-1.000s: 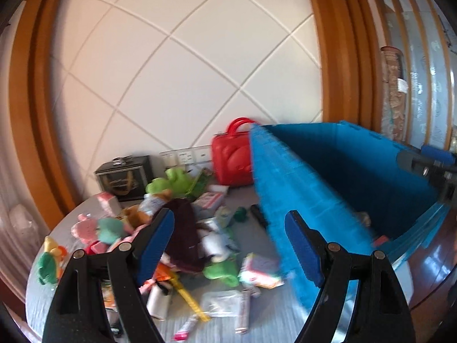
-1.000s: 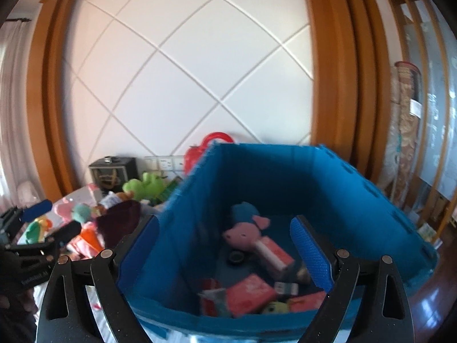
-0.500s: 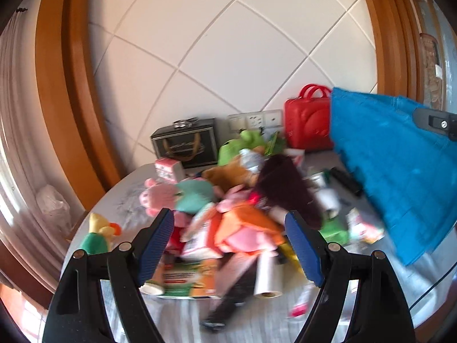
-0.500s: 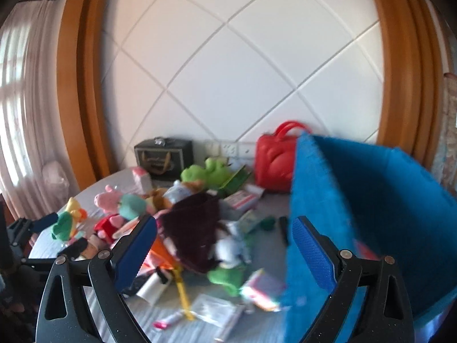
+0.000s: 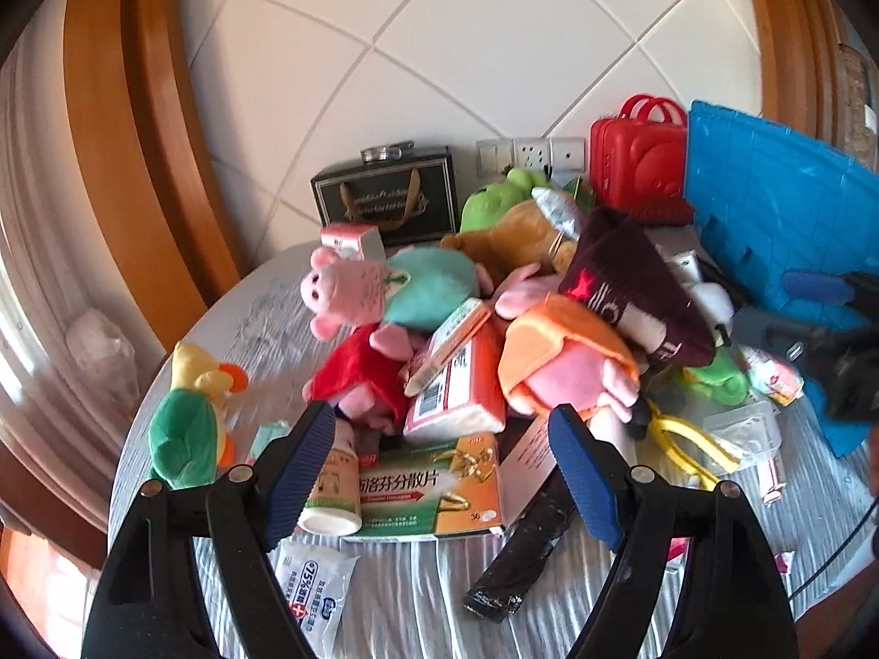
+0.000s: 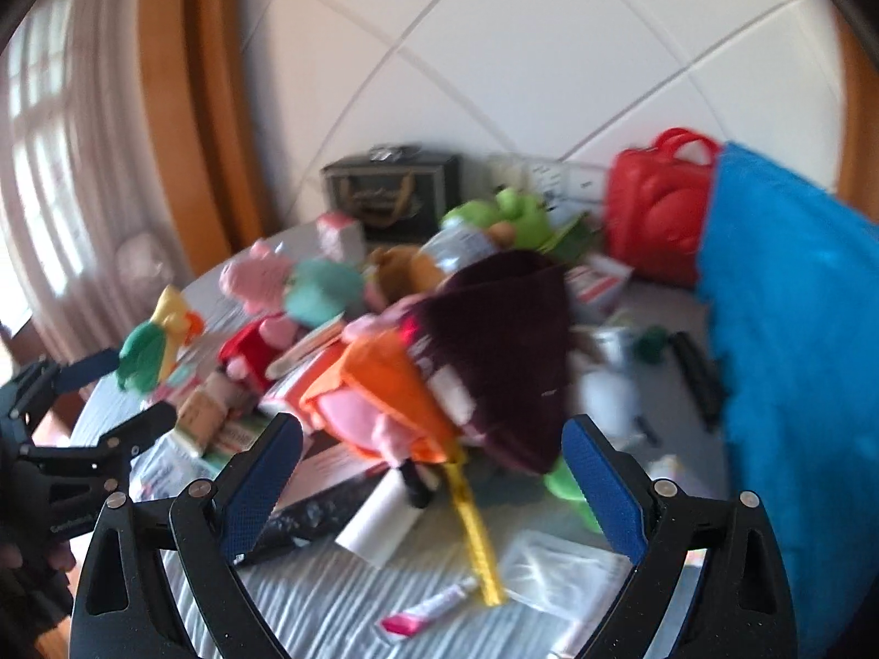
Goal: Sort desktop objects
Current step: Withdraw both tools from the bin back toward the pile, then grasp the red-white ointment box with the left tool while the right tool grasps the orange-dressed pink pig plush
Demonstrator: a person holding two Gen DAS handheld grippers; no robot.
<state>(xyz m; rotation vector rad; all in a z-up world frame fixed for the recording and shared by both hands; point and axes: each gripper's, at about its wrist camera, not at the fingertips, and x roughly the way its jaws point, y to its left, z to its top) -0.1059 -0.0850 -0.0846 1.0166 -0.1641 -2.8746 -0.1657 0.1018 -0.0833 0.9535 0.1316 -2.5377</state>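
Note:
A heap of plush toys and boxes covers the round table [image 5: 417, 604]. In it lie a pink pig in teal [image 5: 384, 291], a pig in an orange dress [image 5: 566, 362], a maroon cloth [image 5: 626, 280] and an orange box [image 5: 456, 384]. My left gripper [image 5: 439, 461] hangs open over the near edge of the heap, above a green and orange medicine box [image 5: 428, 489] and a white bottle [image 5: 329, 494]. My right gripper [image 6: 434, 450] is open too, in front of the orange-dress pig [image 6: 379, 406] and the maroon cloth [image 6: 494, 340]. Neither holds anything.
A blue crate [image 5: 769, 219] stands at the right, with a red case [image 5: 637, 165] and a black gift box [image 5: 384, 197] against the wall. A parrot plush [image 5: 192, 412] sits apart at the left. A wipe packet [image 5: 313, 576], black umbrella [image 5: 522, 560] and pink tube [image 6: 428, 604] lie near the front.
Both grippers swung left, away from the blue crate, and came down closer to the heap of toys. Both stayed open and empty.

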